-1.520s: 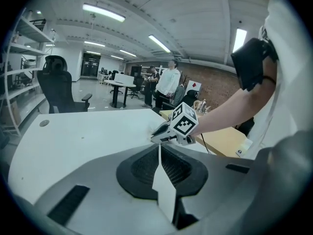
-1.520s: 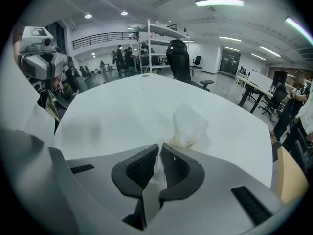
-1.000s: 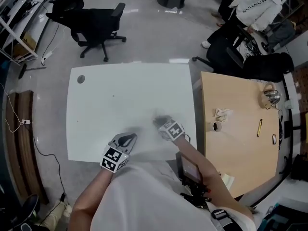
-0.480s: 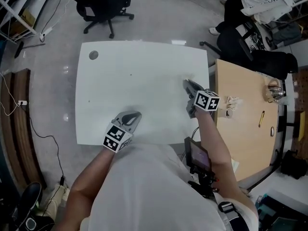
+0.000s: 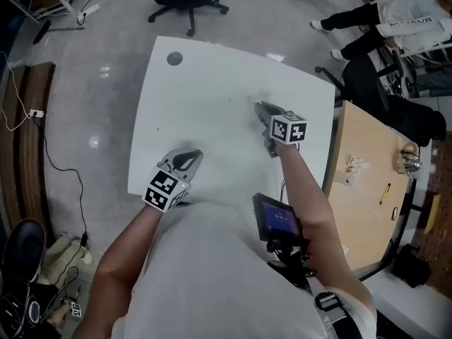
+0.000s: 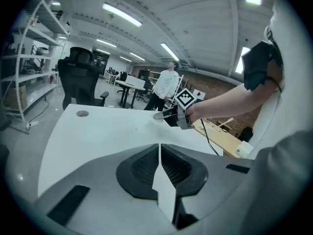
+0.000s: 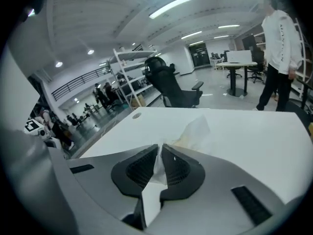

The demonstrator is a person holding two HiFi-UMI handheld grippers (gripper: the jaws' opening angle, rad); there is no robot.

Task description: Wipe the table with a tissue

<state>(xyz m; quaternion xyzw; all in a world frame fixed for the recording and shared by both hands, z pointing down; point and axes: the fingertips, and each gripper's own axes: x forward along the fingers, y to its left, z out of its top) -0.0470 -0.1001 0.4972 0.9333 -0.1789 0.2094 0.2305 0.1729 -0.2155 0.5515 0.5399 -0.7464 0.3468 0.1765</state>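
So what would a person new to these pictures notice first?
The big white table fills the middle of the head view. Over it the right gripper is shut on a crumpled tissue, while the left gripper, shut and empty, is at the near edge. A wooden table stands to its right.

Left gripper (image 5: 188, 158), lower left of centre, has its jaws together with nothing between them. Right gripper (image 5: 261, 109), arm outstretched at centre frame, pinches a tissue (image 7: 195, 127).
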